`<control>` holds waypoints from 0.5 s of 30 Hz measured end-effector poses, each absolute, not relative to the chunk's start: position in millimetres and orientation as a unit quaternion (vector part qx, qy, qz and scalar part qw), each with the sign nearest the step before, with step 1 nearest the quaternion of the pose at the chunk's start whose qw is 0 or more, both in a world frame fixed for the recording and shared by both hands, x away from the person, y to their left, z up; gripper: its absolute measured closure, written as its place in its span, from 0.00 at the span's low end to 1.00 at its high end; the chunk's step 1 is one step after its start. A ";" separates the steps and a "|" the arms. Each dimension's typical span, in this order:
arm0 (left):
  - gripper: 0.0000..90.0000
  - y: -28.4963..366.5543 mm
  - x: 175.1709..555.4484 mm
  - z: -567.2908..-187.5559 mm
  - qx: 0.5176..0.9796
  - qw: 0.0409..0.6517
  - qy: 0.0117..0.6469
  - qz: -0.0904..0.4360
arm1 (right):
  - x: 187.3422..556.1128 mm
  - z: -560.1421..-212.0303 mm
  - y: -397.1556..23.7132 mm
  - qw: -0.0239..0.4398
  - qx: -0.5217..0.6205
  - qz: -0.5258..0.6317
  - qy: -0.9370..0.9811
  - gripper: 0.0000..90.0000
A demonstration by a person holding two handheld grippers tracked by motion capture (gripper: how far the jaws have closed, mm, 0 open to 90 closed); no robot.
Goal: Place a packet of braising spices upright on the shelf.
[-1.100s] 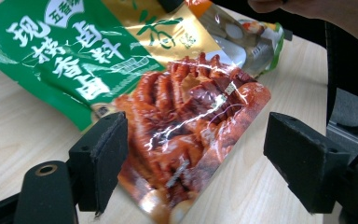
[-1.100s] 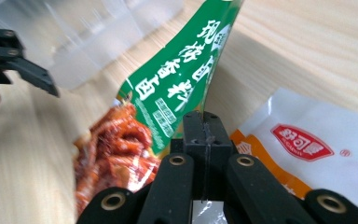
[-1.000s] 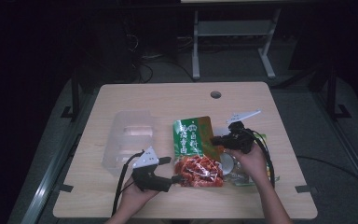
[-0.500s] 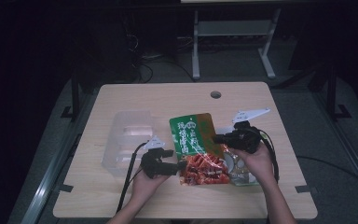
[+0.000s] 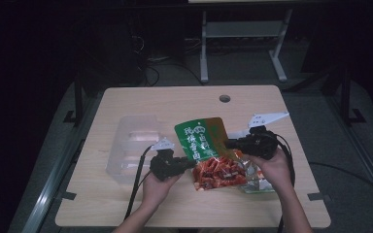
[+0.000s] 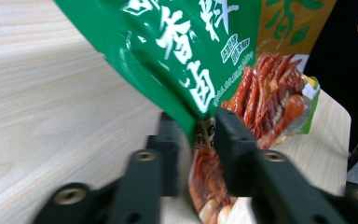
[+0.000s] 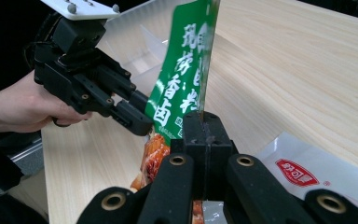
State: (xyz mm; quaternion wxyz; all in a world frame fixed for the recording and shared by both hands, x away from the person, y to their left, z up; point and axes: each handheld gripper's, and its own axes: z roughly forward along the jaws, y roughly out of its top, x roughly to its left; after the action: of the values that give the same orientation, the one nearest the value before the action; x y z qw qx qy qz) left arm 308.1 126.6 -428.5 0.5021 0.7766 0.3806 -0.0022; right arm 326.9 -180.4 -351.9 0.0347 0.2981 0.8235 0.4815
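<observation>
High view: green snack pouch (image 5: 209,150) lifted off the tabletop (image 5: 175,104), pinched from both sides. Left hand-held gripper (image 5: 187,164) at its left edge, right hand-held gripper (image 5: 229,143) at its right edge. Clear plastic tray (image 5: 128,148) just left, another packet (image 5: 257,179) lying under the right hand, hard to make out.

Left gripper view: jaws just been closing, pouch edge between the pads, apparently clamped now.

Right gripper view: jaws shut tight on the pouch's other edge, white packet lying beside.
</observation>
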 end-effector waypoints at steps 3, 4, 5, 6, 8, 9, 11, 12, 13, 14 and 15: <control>0.93 126.7 303.7 -423.7 0.777 0.505 0.374 0.021 | 324.4 -349.1 -181.2 0.042 0.295 0.480 0.825 1.00; 0.96 126.7 303.1 -422.4 0.777 0.506 0.372 0.025 | 324.4 -348.6 -182.0 0.043 0.296 0.480 0.825 1.00; 0.98 127.5 302.0 -420.2 0.779 0.507 0.368 0.033 | 324.9 -348.5 -184.5 0.042 0.298 0.482 0.823 1.00; 0.99 127.5 302.0 -420.2 0.779 0.507 0.368 0.033 | 324.9 -348.5 -184.5 0.042 0.298 0.482 0.823 1.00; 1.00 128.5 300.7 -418.0 0.782 0.506 0.359 0.048 | 325.7 -349.6 -187.3 0.041 0.299 0.483 0.822 1.00; 1.00 128.7 300.1 -416.1 0.787 0.502 0.355 0.058 | 326.8 -351.9 -188.8 0.034 0.300 0.485 0.821 1.00; 1.00 128.2 299.1 -415.2 0.792 0.499 0.347 0.066 | 327.6 -353.6 -188.8 0.035 0.300 0.481 0.823 1.00; 1.00 128.2 299.1 -415.2 0.792 0.499 0.347 0.066 | 327.6 -353.6 -188.8 0.035 0.300 0.481 0.823 1.00; 1.00 128.0 298.4 -415.1 0.794 0.497 0.342 0.067 | 327.8 -354.7 -188.2 0.033 0.300 0.482 0.822 1.00; 1.00 127.7 297.6 -415.0 0.797 0.496 0.338 0.070 | 327.8 -355.5 -187.7 0.036 0.299 0.480 0.824 1.00; 1.00 127.2 295.8 -414.7 0.799 0.493 0.336 0.077 | 327.9 -356.9 -186.9 0.036 0.299 0.478 0.825 1.00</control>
State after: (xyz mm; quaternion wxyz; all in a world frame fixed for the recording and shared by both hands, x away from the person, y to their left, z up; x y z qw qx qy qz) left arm 295.8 127.2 -414.7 0.4928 0.7992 0.3356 0.0766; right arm 327.9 -186.9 -356.9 0.0357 0.2987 0.8251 0.4782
